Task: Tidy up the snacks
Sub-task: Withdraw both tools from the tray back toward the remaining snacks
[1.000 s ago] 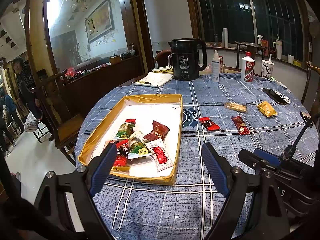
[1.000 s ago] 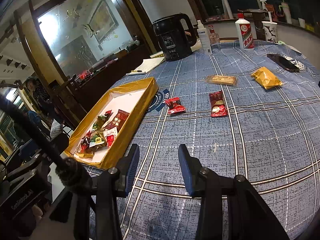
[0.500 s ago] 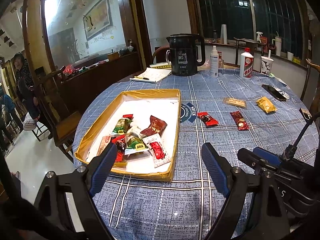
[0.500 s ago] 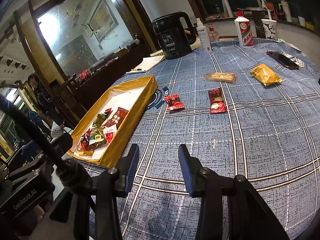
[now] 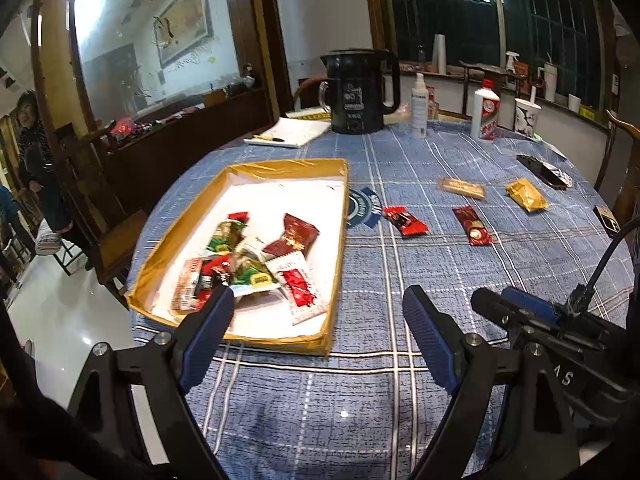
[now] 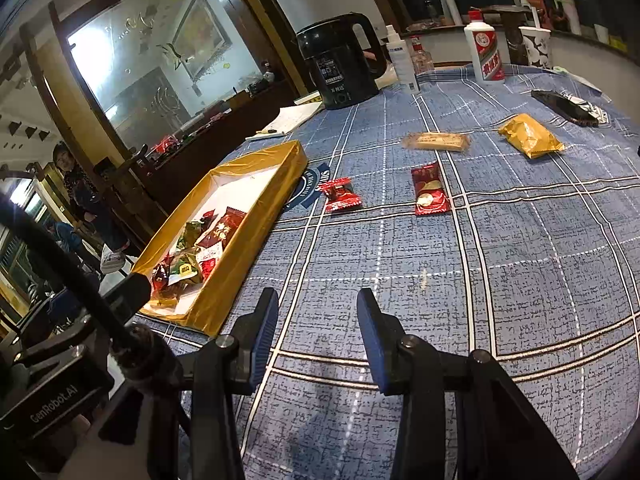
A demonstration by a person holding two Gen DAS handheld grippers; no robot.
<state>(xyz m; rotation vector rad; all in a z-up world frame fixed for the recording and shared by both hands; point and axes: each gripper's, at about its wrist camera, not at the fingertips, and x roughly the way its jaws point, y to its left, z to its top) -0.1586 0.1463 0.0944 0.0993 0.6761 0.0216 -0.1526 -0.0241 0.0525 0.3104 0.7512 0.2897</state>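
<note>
Round surface (image 5: 400, 420) under a blue plaid cloth, late in the sorting. Gold-rimmed tray (image 5: 340, 240) at left, holding a heap of wrapped snacks (image 5: 256, 268) toward its near end. Four snacks outside it, in a loose row beyond both tools: red candy (image 6: 340, 195) just beside the tray's right wall, red sachet (image 6: 429, 190) next, long axis running away from the camera, then clear-wrapped biscuit bar (image 6: 436, 142) lying crosswise and gold packet (image 6: 530, 141) farthest right. Left hand-held gripper (image 5: 316, 332) spread wide, holding nothing, poised over the tray's near right corner. Right hand-held gripper (image 6: 316, 330) parted moderately, likewise holding nothing, aimed forward with candy and sachet ahead, slightly to either side. Probably the nearer tool for either piece; open cloth between, nothing in the way. Kettle (image 6: 340, 68), spray bottle (image 6: 402, 62), liquor bottle (image 6: 486, 50), notebook (image 5: 288, 132) and dark phone (image 6: 564, 106) at the far rim, well apart from the likely reach.
</note>
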